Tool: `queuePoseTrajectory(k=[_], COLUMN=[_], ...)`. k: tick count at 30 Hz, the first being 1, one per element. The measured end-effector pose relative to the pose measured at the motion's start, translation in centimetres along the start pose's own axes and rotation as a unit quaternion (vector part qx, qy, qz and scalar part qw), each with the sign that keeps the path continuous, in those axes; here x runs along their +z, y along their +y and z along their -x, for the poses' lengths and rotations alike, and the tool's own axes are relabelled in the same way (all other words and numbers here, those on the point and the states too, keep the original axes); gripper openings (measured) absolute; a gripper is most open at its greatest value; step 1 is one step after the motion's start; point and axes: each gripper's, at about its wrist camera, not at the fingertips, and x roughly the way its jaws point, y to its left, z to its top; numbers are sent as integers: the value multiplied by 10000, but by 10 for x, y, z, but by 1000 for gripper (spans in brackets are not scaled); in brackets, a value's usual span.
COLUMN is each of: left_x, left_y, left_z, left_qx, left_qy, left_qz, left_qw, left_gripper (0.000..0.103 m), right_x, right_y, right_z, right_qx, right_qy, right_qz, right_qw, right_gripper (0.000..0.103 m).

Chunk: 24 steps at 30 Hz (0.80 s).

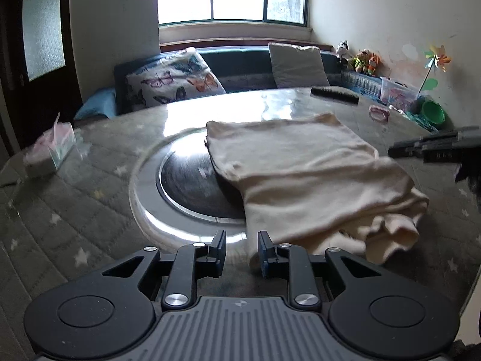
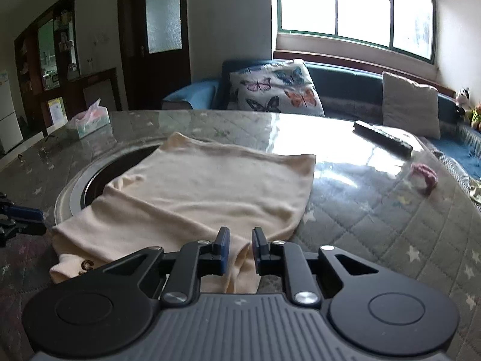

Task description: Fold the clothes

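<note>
A cream garment (image 1: pixel 303 177) lies folded on the round table, partly over the dark centre disc (image 1: pixel 192 183). My left gripper (image 1: pixel 242 249) is open and empty, at the garment's near left corner. In the right wrist view the garment (image 2: pixel 192 192) spreads ahead, with a bunched sleeve at its near edge. My right gripper (image 2: pixel 240 248) is open, its fingers either side of that near fold; it holds nothing. The right gripper also shows at the right edge of the left wrist view (image 1: pixel 433 147), and the left one at the left edge of the right wrist view (image 2: pixel 18 219).
The table has a grey quilted star-print cover (image 1: pixel 60 210) under glass. A tissue box (image 1: pixel 51 150), a black remote (image 1: pixel 335 94) and a pink item (image 1: pixel 379 114) lie on it. A sofa with cushions (image 1: pixel 174 78) stands behind, with toys and a green bowl (image 1: pixel 433 111) at right.
</note>
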Motion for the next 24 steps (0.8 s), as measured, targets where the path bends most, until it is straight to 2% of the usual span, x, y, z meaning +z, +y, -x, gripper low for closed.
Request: queuePoseTrajectory(k=[7,13,16,24], left_x=[29,46,46,43], left_y=[-8,-18,-19,-17], left_z=[-33,-78,-97,-94], left_qx=[-275,-472,-388,-389], left_qy=[-128,8,135,97], left_qz=[19,16,-19,-127], left_qw=[9995,9989,9992,9991], left_gripper=[24,22,22,22], right_x=[-1,-5,-8,-8], right_y=[11,11,9,12], right_z=[-22,-34,-36,-23], right_qx=[174,156,165,170], right_qy=[122,246,282,365], right_qz=[160,156,152,402], right_qw=[9996,9995,9993,9984], right_gripper=[15,14,14,14])
